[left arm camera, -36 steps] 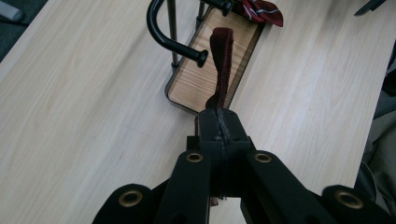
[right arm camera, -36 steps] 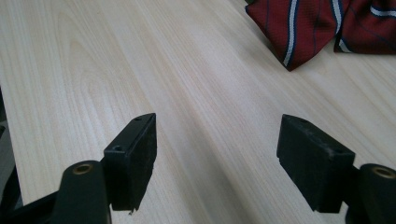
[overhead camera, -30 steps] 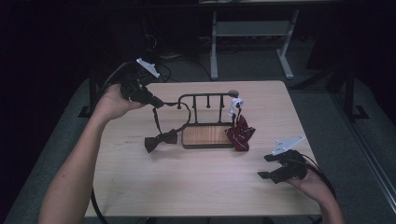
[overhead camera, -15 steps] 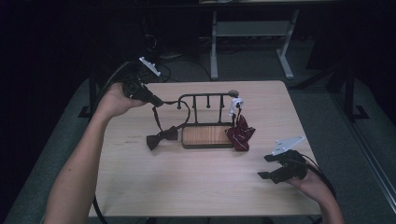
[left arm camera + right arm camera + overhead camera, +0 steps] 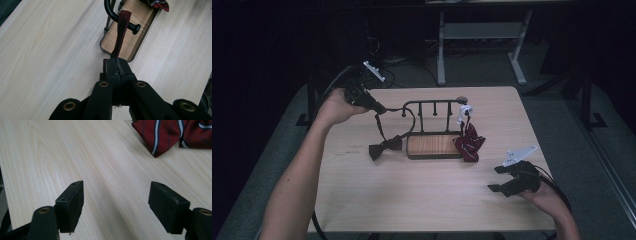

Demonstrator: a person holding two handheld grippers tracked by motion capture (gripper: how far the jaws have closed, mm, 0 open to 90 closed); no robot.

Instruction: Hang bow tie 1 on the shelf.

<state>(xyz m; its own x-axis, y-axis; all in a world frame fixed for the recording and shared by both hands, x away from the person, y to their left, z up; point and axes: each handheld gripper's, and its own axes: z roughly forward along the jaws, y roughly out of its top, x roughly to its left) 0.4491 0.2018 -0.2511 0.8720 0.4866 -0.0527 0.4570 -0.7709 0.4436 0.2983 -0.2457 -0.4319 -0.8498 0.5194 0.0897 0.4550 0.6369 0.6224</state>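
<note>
A black metal rack (image 5: 434, 106) with pegs stands on a wooden base (image 5: 432, 145) in the middle of the table. My left gripper (image 5: 379, 107) is at the rack's left end, shut on the strap (image 5: 122, 27) of a dark bow tie (image 5: 385, 146). The strap runs from the jaws up across a knobbed peg (image 5: 133, 27), and the bow rests on the table by the base. A red striped tie (image 5: 469, 142) hangs at the rack's right end, its tip on the table (image 5: 162, 135). My right gripper (image 5: 495, 179) hovers open near the front right, nothing between its fingers (image 5: 71, 205).
The light wooden table (image 5: 412, 200) has bare room in front of the rack. A small white piece (image 5: 464, 111) sits at the rack's right end above the red tie. Dark floor and a desk frame (image 5: 482, 35) lie beyond the far edge.
The left forearm has shifted slightly while the gripper keeps the strap at the rack's left end. The right gripper has stayed where it was.
</note>
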